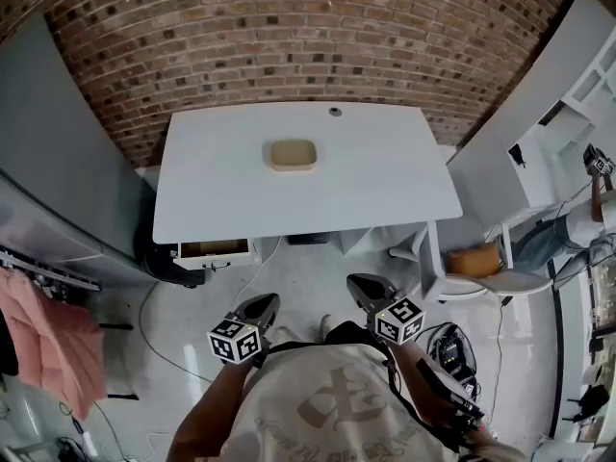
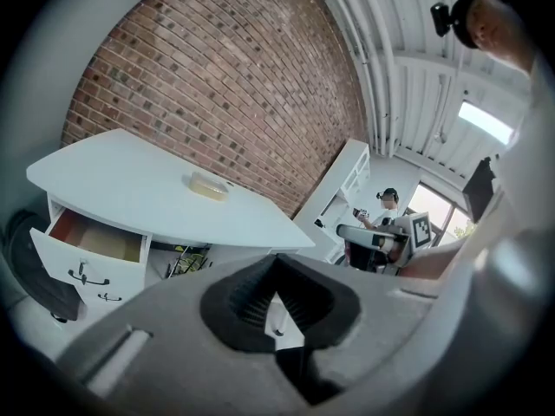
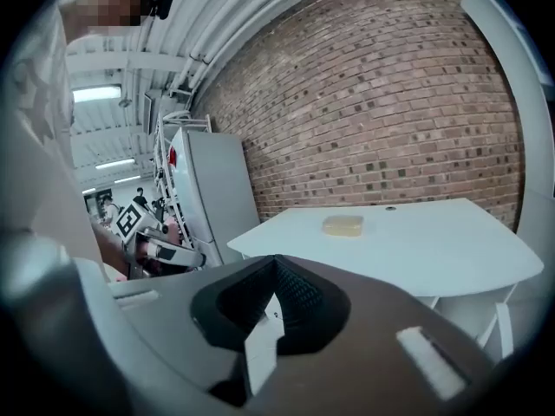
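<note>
Both grippers hang close to my body, well short of a white table (image 1: pixel 385 186). My left gripper (image 1: pixel 263 303) is shut with nothing in it; in its own view its jaws (image 2: pixel 277 300) meet below the table (image 2: pixel 121 185). The right gripper (image 1: pixel 359 283) is also shut and empty, with the other gripper at the left edge of its view (image 3: pixel 276 308). A shallow tan dish (image 1: pixel 292 154) rests alone on the tabletop, toward the far side, and shows in both gripper views (image 2: pixel 209 185) (image 3: pixel 343 225). A drawer (image 1: pixel 214 249) under the table's left end stands pulled out (image 2: pixel 95 243).
A brick wall (image 1: pixel 289 37) runs behind the table. A grey cabinet (image 1: pixel 58 162) stands at the left with pink cloth (image 1: pixel 53 340) near it. A white chair with an orange item (image 1: pixel 476 258) and white shelving (image 1: pixel 568 104) are at the right. Cables lie on the floor (image 1: pixel 154 345).
</note>
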Motion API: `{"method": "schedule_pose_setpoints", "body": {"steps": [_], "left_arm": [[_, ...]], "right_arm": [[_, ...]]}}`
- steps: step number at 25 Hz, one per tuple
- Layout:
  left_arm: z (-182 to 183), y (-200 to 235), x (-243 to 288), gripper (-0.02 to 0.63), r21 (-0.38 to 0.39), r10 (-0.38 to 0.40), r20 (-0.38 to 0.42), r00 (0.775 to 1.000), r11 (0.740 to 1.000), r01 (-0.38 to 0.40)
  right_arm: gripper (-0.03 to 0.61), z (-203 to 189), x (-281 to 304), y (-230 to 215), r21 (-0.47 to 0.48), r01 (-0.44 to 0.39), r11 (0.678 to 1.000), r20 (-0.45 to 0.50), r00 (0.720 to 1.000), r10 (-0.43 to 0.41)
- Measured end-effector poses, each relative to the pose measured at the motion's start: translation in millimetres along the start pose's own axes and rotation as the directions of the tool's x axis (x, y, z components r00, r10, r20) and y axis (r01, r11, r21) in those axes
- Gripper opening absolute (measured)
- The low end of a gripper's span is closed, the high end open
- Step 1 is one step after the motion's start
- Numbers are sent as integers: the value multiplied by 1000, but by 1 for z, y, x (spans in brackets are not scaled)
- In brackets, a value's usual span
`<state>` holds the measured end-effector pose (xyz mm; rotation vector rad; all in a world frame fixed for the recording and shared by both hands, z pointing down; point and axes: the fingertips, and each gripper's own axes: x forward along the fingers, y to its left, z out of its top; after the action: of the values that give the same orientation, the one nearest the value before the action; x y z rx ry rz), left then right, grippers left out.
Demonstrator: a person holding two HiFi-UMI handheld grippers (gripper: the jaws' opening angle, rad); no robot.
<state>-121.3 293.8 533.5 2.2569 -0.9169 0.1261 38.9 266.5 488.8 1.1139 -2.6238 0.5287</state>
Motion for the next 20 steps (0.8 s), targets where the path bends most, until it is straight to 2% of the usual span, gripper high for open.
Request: {"method": "schedule_pose_setpoints", "body": {"steps": [3, 9, 14, 20], "left_arm": [[0, 5, -5, -2, -5, 12, -1, 1000, 1000, -12], [-3, 19, -15, -2, -23, 48, -4, 999, 999, -48], [-5, 21, -6, -2, -40, 55, -11, 998, 998, -56], [2, 42, 10, -2, -60, 101, -35, 994, 993, -103]], "right_arm": [[6, -6, 3, -4, -16, 35, 999, -23, 999, -35], [6, -3, 10, -6, 10, 36, 999, -27, 999, -36], [6, -10, 14, -25, 18, 63, 998, -51, 997, -62], [6, -7, 39, -53, 47, 31, 998, -41, 999, -29]]}}
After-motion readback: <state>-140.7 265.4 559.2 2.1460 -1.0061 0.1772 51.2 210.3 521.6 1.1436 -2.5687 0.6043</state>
